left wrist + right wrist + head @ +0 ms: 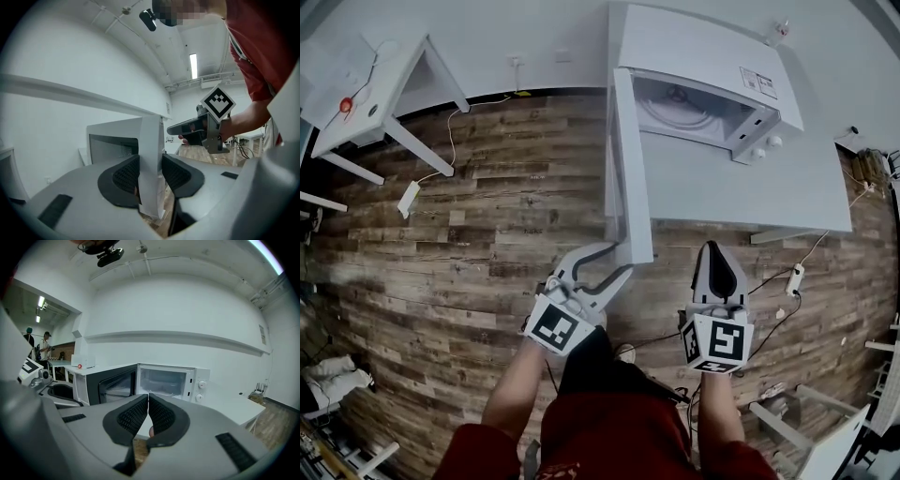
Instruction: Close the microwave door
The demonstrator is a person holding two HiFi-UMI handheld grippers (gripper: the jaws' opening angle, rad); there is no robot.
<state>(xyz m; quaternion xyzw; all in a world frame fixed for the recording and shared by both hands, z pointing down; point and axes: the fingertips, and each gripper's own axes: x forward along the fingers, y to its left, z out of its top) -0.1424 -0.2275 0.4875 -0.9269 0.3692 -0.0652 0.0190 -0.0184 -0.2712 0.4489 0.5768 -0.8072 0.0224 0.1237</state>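
White microwave door (630,159) clamped in left gripper (619,260) jaws, forearms outstretched; right gripper (712,249) jaws closed, empty

Left gripper (619,261): jaws closed on the edge of the microwave door (630,169), one pad against each face. Right gripper (712,258): jaws together, nothing between them. Both forearms extended forward.

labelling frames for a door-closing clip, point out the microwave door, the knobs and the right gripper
microwave door (628,159): head view, its top edge
knobs (202,384): right gripper view, face of the upper knob
right gripper (711,247): head view, between its fingertips
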